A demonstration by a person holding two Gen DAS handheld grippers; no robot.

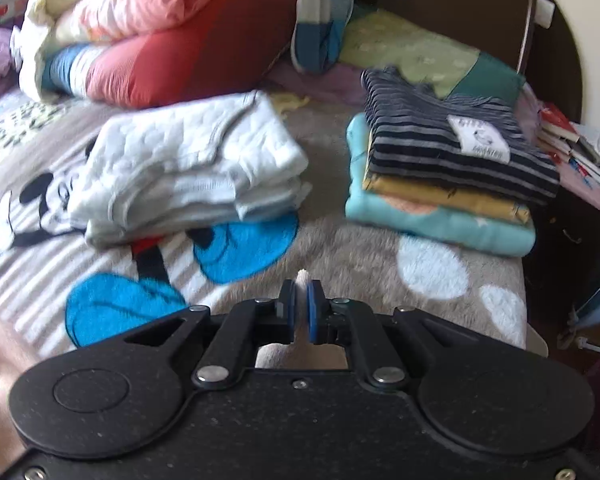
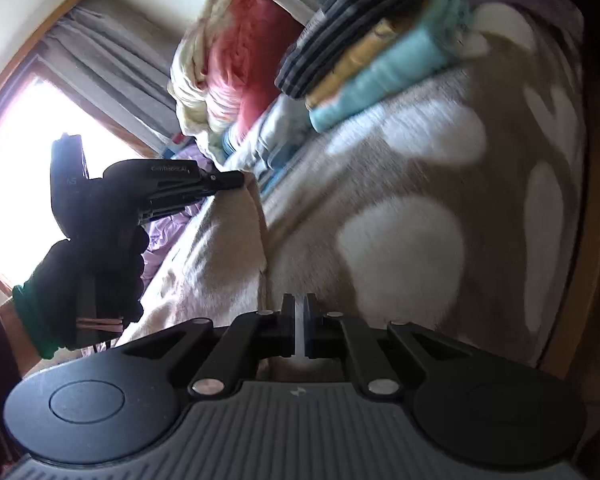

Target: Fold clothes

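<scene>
A cream garment (image 2: 220, 248) is stretched between both grippers over the bed. My left gripper (image 1: 300, 288) is shut on one edge of it; a pale sliver of cloth (image 1: 301, 278) sticks up between the blue pads. Seen from the right wrist, that left gripper (image 2: 238, 180) is held in a black-gloved hand (image 2: 96, 280) and pinches the garment's far corner. My right gripper (image 2: 299, 302) is shut on the near edge, with thin fabric between its pads. Further back on the bed lie a folded white stack (image 1: 188, 168) and a folded pile topped by a striped piece (image 1: 452, 152).
The bed carries a beige cartoon blanket (image 1: 340, 256) with white spots. Red and pink bedding (image 1: 172, 32) is heaped at the back. Books (image 1: 572, 144) lie on a side surface at the right. A bright window (image 2: 28, 160) with grey curtains is at the left of the right wrist view.
</scene>
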